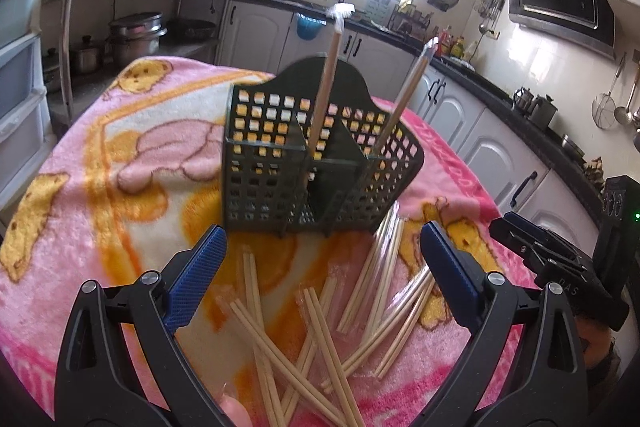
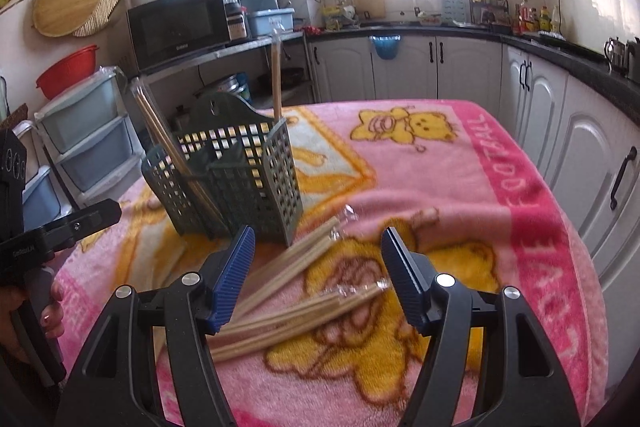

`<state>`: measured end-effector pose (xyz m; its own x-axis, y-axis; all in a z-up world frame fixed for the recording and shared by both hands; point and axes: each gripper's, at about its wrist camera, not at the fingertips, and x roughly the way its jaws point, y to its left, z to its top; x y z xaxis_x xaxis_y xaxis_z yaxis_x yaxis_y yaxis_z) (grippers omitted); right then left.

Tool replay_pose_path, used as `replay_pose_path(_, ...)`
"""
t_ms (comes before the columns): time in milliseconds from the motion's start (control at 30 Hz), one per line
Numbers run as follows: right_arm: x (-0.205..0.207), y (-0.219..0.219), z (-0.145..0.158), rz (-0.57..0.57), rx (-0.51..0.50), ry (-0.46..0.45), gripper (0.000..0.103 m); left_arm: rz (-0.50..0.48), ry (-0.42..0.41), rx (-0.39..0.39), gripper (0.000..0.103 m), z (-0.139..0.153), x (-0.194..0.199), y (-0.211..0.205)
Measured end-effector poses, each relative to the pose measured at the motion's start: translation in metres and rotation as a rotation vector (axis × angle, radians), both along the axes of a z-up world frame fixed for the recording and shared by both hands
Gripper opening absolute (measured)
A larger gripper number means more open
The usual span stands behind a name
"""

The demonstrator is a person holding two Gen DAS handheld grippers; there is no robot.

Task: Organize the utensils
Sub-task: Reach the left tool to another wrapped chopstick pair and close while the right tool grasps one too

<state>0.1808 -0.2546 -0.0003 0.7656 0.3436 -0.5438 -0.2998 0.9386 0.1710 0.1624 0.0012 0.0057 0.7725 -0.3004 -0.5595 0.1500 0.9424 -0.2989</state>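
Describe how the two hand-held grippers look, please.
Both the left gripper and the right gripper have black plastic frames with silver pivot screws and ribbed blue pads. Seen from the left wrist, the right one's side bears the white letters DAS.

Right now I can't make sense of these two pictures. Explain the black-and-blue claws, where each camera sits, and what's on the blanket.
A person holds a two-finger gripper in each hand, each with a camera looking along its fingers. One picture comes from the left gripper, the other from the right gripper. Both are open and hold nothing. On the pink blanket stands a dark slotted utensil holder with two wrapped chopstick pairs inside. More wrapped chopsticks lie loose in front of it.
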Motion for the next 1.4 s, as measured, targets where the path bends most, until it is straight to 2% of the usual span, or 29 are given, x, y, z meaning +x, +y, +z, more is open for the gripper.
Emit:
replay_pose_path(200, 0.003, 0.000, -0.016, 0.017, -0.015, 0.052, 0.060, -0.034, 0.055, 0.003, 0.087, -0.018, 0.008, -0.011)
replay_pose_path(367, 0.016, 0.002, -0.033, 0.034, -0.017, 0.116, 0.054, -0.058, 0.119, -0.006, 0.067, -0.034, 0.017, -0.016)
replay_pose_path(500, 0.028, 0.005, -0.045, 0.039, -0.022, 0.159, 0.053, -0.077, 0.167, -0.024, 0.056, -0.045, 0.024, -0.019)
replay_pose_path(833, 0.056, 0.005, -0.068, 0.048, -0.007, 0.250, 0.053, -0.107, 0.234, -0.036, 0.054, -0.063, 0.036, -0.026)
replay_pose_path(1000, 0.060, 0.004, -0.070, 0.050, 0.001, 0.258, 0.049, -0.120, 0.262, -0.030, 0.045, -0.070, 0.044, -0.031)
replay_pose_path(1200, 0.063, 0.006, -0.069, 0.058, 0.013, 0.263, 0.040, -0.115, 0.289, -0.039, 0.036, -0.079, 0.050, -0.032)
replay_pose_path(1400, 0.064, 0.007, -0.072, 0.074, 0.058, 0.282, 0.024, -0.102, 0.301, -0.037, 0.027, -0.082, 0.052, -0.028)
